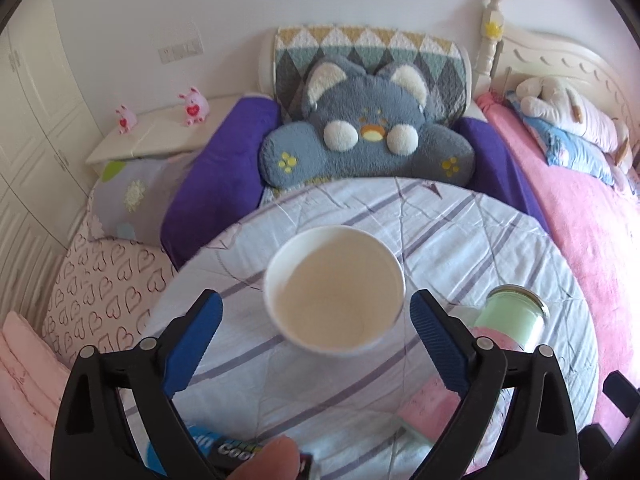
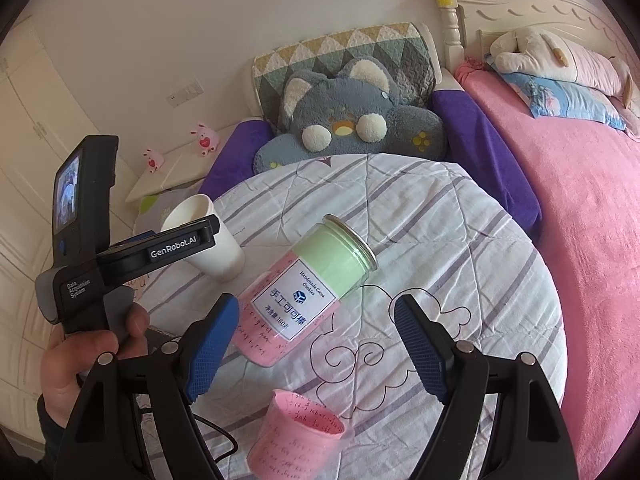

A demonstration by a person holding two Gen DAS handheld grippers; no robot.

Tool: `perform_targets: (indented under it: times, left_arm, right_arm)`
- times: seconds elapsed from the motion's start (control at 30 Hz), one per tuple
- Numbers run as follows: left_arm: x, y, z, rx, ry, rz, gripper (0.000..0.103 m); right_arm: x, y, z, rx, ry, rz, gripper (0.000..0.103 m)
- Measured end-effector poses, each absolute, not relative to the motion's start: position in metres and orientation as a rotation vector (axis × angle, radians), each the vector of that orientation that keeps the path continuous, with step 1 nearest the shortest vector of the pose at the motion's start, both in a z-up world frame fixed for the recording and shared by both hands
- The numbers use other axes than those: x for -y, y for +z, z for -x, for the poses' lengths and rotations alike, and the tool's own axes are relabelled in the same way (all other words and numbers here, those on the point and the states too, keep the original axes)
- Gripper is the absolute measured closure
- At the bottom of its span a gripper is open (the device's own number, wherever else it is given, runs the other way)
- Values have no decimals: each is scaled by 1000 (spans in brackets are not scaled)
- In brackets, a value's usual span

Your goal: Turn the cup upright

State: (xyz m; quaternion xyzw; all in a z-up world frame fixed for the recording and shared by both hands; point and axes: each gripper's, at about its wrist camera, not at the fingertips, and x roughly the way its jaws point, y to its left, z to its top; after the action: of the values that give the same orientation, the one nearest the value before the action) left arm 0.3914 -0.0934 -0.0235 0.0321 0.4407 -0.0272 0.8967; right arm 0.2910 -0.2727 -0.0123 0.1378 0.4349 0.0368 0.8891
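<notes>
while the left tool (image 1: pixel 316 320) gapes, the cup (image 1: pixel 334 290) sits between its fingers.

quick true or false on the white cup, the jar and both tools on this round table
1. The white paper cup stands with its open mouth up. True.
2. The left tool is clamped shut on the cup. False: its jaws are spread wide, one on each side of the cup, with gaps showing.
3. The green and pink jar lies on its side on the striped tablecloth. True.
4. The right tool holds the jar. False: it is open, and the jar lies between and beyond its fingers, ungripped.
5. The pink cup is stacked inside the white one. False: it lies apart, at the near edge.
</notes>
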Motion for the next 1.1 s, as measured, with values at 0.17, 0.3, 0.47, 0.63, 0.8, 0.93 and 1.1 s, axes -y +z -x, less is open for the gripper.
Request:
perform_targets:
  times: [0.17, 0.3, 0.47, 0.63, 0.8, 0.93, 1.1]
  left_arm:
    - [80, 7, -355, -813, -73, -64, 2]
    - [67, 36, -312, -709, -89, -71, 0]
    - [53, 58, -254, -623, -96, -106, 0]
    - [37, 68, -198, -574, -87, -134, 0]
    - [24, 69, -164, -590, -85, -110, 0]
    - [14, 65, -140, -608, -67, -95, 0]
    - [1, 58, -117, -642, -37, -72, 0]
  right_arm:
    - [267, 6, -270, -857, 67, -279, 22]
    - [261, 23, -247, -794, 63, -274, 22]
    - [251, 38, -215, -724, 63, -272, 22]
    - [236, 49, -187, -678, 57, -229, 22]
    - [219, 54, -161, -651, 68, -204, 22]
    - [205, 55, -139, -628, 73, -169, 22]
    - [199, 52, -118, -607, 57, -144, 22]
